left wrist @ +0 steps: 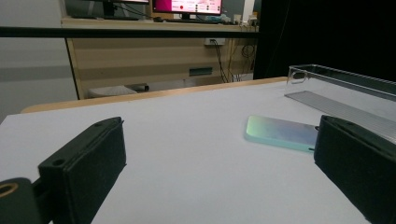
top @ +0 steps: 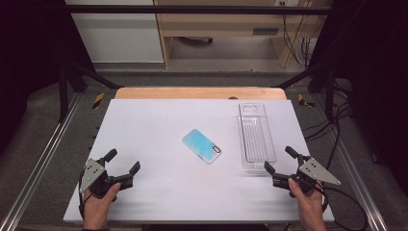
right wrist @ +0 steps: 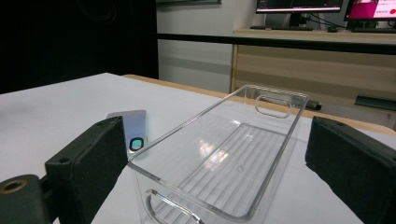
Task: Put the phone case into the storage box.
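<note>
While both tools rest at the near edge of the desk (top: pixel 159 115), no step of the work appears to have begun: the phone (top: pixel 202 146) lies flat near the middle of the white surface, its pale blue back up, and the clear plastic tray (top: pixel 256 137) stands empty to its right, long axis running near to far. Phone and tray are apart, with a strip of bare desk between them. Judging from this layout, the likely job is to lift the phone and lay it in the tray; the reach, the grasp, the carry and the release would all remain to be done.

Left tool (top: pixel 123 166): held low at the near left corner by the left hand (top: pixel 99 204), pointing toward the far right, jaws spread wide with nothing between them. In the left gripper view the phone (left wrist: pixel 281 132) lies ahead between the two black jaws, well short of contact, with the tray (left wrist: pixel 345 93) beyond it.

Right tool (top: pixel 280 158): held by the right hand (top: pixel 307 202) at the near right, pointing toward the far left, jaws also wide and empty, their tips just beside the near end of the tray; contact cannot be judged. In the right gripper view the tray (right wrist: pixel 224 154) sits framed by the jaws, and a corner of the phone (right wrist: pixel 132 128) shows at its left.
</note>
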### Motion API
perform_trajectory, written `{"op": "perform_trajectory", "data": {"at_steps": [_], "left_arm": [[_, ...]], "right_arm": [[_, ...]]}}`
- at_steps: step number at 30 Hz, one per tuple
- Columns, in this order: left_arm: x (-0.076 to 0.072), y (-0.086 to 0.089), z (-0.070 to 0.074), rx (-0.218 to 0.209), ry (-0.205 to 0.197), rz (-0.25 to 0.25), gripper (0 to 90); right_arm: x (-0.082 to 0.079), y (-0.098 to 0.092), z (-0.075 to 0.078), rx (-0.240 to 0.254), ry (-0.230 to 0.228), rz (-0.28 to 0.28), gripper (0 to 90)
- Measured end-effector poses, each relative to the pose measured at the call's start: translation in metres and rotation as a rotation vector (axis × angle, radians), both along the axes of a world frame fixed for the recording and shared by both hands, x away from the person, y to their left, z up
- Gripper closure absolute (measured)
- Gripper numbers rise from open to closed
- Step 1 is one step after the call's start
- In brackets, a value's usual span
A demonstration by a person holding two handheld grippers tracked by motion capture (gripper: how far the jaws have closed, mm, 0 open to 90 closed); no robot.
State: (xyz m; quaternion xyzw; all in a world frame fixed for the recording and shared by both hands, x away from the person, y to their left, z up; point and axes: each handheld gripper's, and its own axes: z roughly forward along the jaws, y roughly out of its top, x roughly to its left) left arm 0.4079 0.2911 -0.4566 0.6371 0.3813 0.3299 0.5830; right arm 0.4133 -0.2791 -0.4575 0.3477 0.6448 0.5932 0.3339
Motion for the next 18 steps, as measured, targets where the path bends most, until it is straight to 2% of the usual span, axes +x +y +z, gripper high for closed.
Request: {"op": "perform_trajectory", "data": {"at_steps": [5,13,18], "left_arm": [[-0.001,-0.003,0.000,-0.007,0.006,0.002,2.0],[-0.003,-0.008,0.003,0.001,0.039,-0.001,4.2],[-0.003,-0.019,0.005,0.012,0.039,-0.030,4.9]], "right_arm": [[-0.004,0.000,0.000,0.007,0.007,-0.019,5.5],[-0.005,-0.001,0.000,0.002,-0.010,-0.038,4.6],[-0.005,0.001,0.000,-0.008,-0.014,-0.033,4.6]]}}
